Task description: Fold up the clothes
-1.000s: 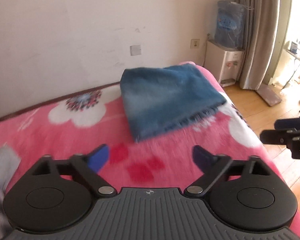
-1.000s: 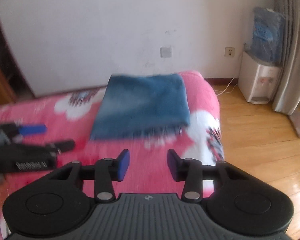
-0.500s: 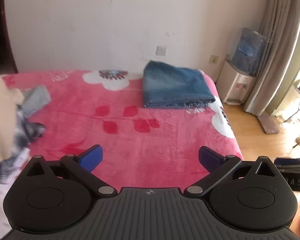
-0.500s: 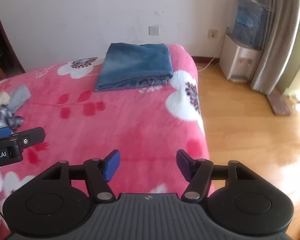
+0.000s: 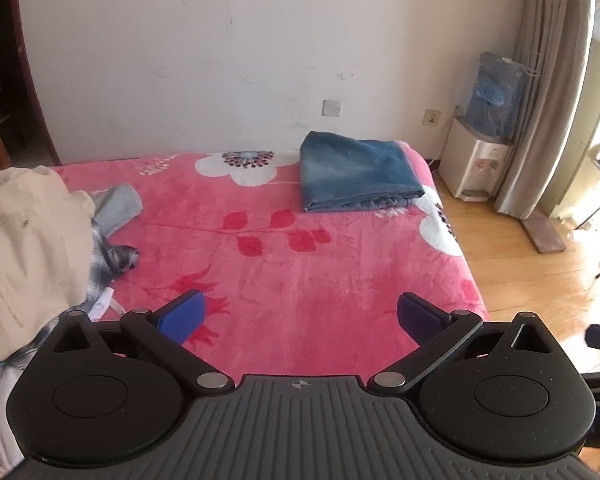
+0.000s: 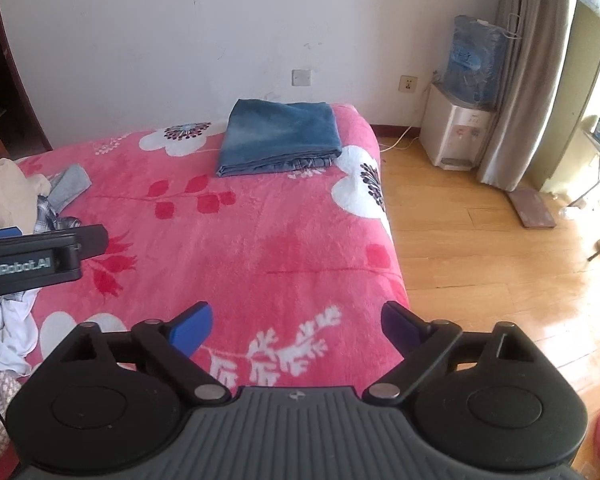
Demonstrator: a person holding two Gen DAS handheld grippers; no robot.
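Closest in, both tools are hanging over the pink flowered blanket (image 5: 300,272) with nothing between the fingers. The left gripper (image 5: 300,318) has its jaws spread wide, released, just bare blanket in the gap. The right gripper (image 6: 296,326) is mid-spread, jaws opening, also gripping nothing; under it is a white leaf print near the bed's near edge.

The right wrist view catches the left gripper from the side, a black bar at the left edge with "GenRobot.AI" lettering on it, which the left camera can't see of itself. The left wrist view only gets a dark sliver of the right tool at its right edge.

Middle distance on the left: a heap of unfolded clothes (image 5: 24,240), with a big cream garment on top, plaid fabric and a grey piece poking out. The left camera shows it large and close; the right camera only gets its edge, plus some white fabric (image 6: 8,336) lower down.

Further back, the folded denim (image 5: 356,172) sits flat on the blanket near the far right corner of the bed, well apart from both grippers.

Behind that are a white wall, a water dispenser (image 6: 456,132) with a covered bottle, a curtain (image 6: 528,72), and a wood floor (image 6: 480,248), which the right view shows more of.
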